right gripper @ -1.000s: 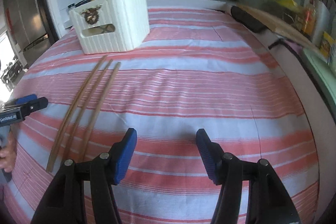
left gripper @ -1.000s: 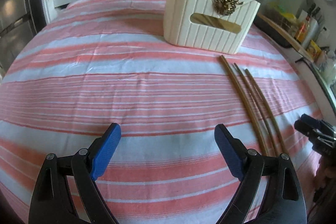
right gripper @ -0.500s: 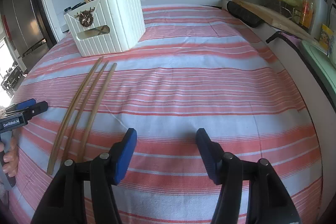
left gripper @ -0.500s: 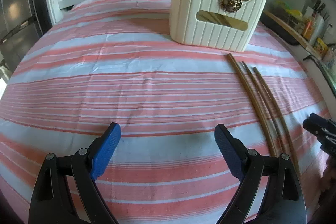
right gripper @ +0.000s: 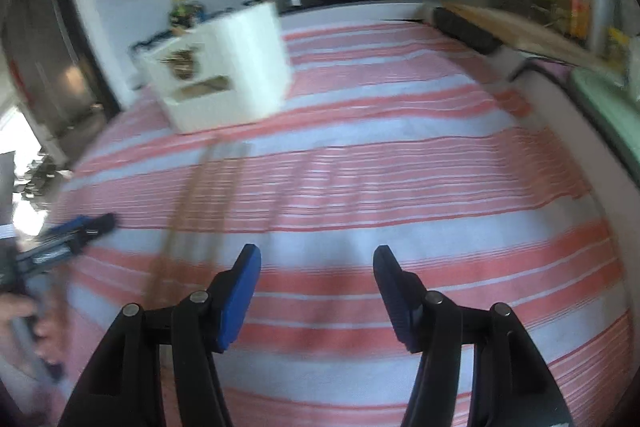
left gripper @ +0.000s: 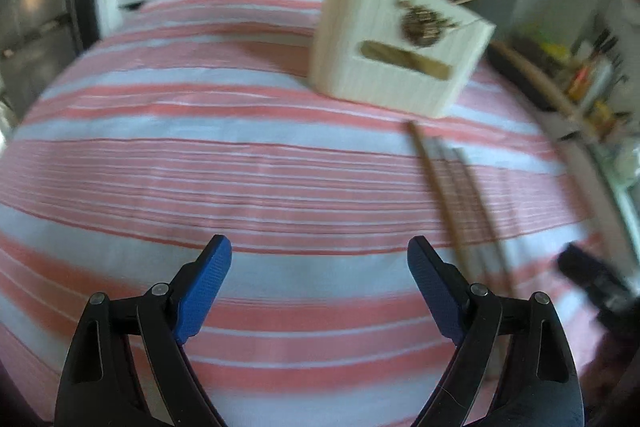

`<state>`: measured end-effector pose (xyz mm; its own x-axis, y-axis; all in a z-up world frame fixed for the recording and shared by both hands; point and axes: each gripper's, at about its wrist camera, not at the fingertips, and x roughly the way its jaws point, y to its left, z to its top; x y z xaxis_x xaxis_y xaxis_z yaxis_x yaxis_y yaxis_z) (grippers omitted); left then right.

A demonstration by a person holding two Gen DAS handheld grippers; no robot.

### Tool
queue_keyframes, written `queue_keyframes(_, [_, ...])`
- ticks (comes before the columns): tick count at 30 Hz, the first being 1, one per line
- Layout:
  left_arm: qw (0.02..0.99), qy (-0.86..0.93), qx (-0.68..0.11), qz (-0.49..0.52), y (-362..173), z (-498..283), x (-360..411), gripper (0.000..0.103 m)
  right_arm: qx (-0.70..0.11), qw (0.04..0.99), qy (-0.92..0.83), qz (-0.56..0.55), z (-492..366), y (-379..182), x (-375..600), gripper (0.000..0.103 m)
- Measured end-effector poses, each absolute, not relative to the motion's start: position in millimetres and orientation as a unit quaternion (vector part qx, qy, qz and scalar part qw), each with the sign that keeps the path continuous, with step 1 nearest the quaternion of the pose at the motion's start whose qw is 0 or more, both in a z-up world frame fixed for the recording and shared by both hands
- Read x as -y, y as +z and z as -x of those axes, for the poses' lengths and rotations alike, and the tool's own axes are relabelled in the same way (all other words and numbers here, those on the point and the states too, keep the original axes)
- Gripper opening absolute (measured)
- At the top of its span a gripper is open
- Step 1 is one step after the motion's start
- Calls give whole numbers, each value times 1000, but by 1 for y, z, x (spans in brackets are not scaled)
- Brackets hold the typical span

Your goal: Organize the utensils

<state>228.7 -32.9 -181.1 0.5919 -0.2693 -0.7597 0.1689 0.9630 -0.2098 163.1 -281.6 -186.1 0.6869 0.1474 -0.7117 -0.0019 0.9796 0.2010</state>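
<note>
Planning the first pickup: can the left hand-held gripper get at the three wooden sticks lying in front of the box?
Probably yes. The left hand-held gripper is open and empty, and the wooden sticks lie uncovered on the striped cloth just to its right, clear of the cream box. Nothing lies between them.

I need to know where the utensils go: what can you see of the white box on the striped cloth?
The white utensil box looks like ribbed plastic or painted wood, cream-white, open-topped and upright. Its front has a slot handle cutout with a brown ornament above. It stands on the striped tablecloth, just beyond the three wooden sticks. A stick tip pokes out of its top. Nothing grips it.
</note>
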Motion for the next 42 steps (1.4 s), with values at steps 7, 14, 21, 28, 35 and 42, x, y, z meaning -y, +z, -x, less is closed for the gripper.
queue_keyframes(7, [890, -153, -429, 4, -181, -224, 79, 91, -394, 916, 66, -42, -161, -186, 249, 60])
queue_keyframes(14, [888, -136, -437, -37, -195, -223, 95, 92, -390, 917, 55, -56, -150, -187, 261, 60])
queue_keyframes(21, [884, -125, -448, -38, -197, -232, 104, 95, -392, 916, 55, -61, -149, -190, 262, 60])
queue_keyframes(28, [878, -113, -464, -29, -198, -246, 109, 93, -388, 919, 58, -46, -146, -187, 256, 60])
queue_keyframes(35, [884, -120, -450, -51, -197, -240, 112, 49, -409, 909, 83, -16, -159, -184, 240, 58])
queue_keyframes(42, [880, -143, -445, -77, -194, -225, 109, 7, -445, 890, 92, 25, -170, -200, 219, 9])
